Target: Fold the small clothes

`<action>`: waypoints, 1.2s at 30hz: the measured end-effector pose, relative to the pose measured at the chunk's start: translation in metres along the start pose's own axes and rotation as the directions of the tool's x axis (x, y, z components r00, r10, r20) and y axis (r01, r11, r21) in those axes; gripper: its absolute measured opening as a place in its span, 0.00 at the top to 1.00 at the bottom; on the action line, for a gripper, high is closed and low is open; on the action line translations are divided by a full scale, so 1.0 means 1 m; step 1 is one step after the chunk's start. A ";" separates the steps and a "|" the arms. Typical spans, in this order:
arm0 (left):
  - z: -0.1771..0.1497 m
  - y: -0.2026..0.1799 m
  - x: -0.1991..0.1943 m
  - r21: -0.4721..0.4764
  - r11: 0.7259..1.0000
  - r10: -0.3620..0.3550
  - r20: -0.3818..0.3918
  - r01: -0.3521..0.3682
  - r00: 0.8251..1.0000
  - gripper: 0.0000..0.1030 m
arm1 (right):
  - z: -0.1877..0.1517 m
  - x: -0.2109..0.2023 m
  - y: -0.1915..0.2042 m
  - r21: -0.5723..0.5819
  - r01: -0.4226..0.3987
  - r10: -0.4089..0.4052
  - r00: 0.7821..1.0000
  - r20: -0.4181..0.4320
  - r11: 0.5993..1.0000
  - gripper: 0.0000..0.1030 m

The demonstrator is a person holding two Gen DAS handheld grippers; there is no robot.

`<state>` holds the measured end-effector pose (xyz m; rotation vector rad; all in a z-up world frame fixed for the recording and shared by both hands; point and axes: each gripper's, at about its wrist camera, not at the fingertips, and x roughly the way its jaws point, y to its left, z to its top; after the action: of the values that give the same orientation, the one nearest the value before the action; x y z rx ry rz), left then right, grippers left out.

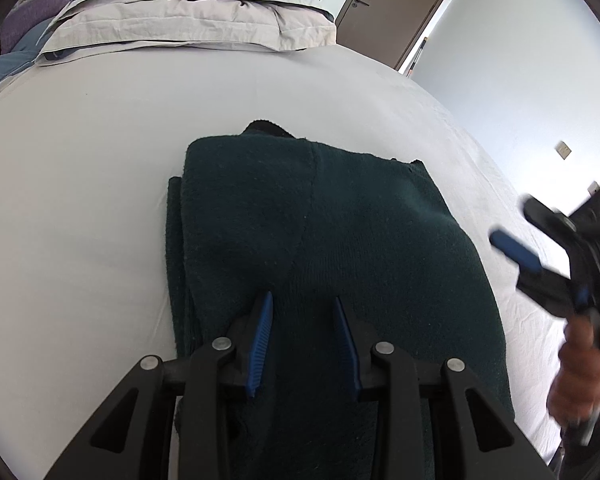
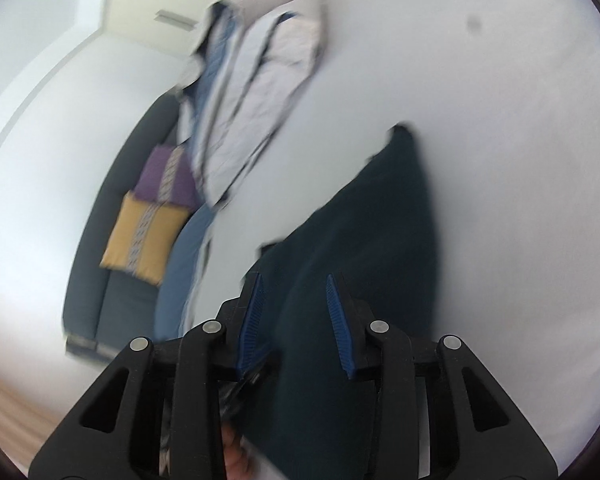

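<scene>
Here, L wrist view: left gripper (image 1: pixel 302 300) set wide, blue pads (image 1: pixel 262 340) apart, nothing clamped between. Positioned above near end of dark green garment (image 1: pixel 320 240); contact w/ fabric not determinable. Garment folded, lying flat on pale grey bed sheet (image 1: pixel 80 220), doubled edge along its left side, small dark tab protruding at far edge. Stacked bedding (image 1: pixel 188 20) at far end of bed, purple cushion (image 1: pixel 32 12) top left, brown door (image 1: pixel 392 8) top right. Right gripper (image 1: pixel 540 248) at right edge, motion-blurred, off the garment, over sheet; held by person's hand (image 1: pixel 580 372). Spread from this angle: cannot tell.

R wrist view: heavy blur, camera rolled. Right gripper (image 2: pixel 296 280) wide, blue pads (image 2: pixel 338 328) apart, nothing gripped. Dark green garment (image 2: pixel 360 260) visible between and beyond fingers, resting on bed sheet (image 2: pixel 500 160). Bedding (image 2: pixel 260 92) upper centre. Dark sofa (image 2: pixel 100 280) at left, carrying yellow cushion (image 2: pixel 144 236) and purple cushion (image 2: pixel 164 176), touching each other. Wood floor (image 2: pixel 4 400) lower left.
</scene>
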<state>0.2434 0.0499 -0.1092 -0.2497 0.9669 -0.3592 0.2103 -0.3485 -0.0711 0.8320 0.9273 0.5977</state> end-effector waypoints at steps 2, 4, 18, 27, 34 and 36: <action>0.001 0.000 0.000 0.001 1.000 0.001 -0.001 -0.001 1.000 0.66 | -0.022 0.008 0.003 -0.031 0.014 -0.016 0.997 -0.072 0.999 0.48; 0.000 -0.002 0.000 0.004 1.000 0.006 -0.002 -0.006 1.000 0.66 | -0.036 0.010 -0.004 -0.052 0.022 -0.026 0.997 -0.077 0.998 0.48; 0.007 0.005 -0.026 -0.042 0.998 -0.039 -0.016 0.038 0.999 0.60 | -0.049 -0.066 -0.031 0.063 0.093 -0.095 0.995 0.032 0.994 0.32; 0.000 0.079 -0.047 -0.278 0.949 -0.169 -0.043 0.150 0.985 0.44 | -0.038 -0.046 -0.058 0.090 0.108 -0.099 0.991 -0.095 0.990 0.29; -0.004 0.093 -0.017 -0.413 0.876 -0.312 -0.090 0.249 0.946 0.43 | -0.031 -0.019 -0.061 0.088 0.104 -0.089 0.983 -0.160 0.991 0.29; -0.003 0.097 -0.012 -0.440 0.859 -0.334 -0.095 0.262 0.938 0.43 | -0.029 -0.012 -0.060 0.082 0.109 -0.092 0.979 -0.182 0.991 0.31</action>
<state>0.2529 0.1433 -0.1368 -0.7843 1.1719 -0.4592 0.1848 -0.3804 -0.1256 0.8170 1.1605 0.5512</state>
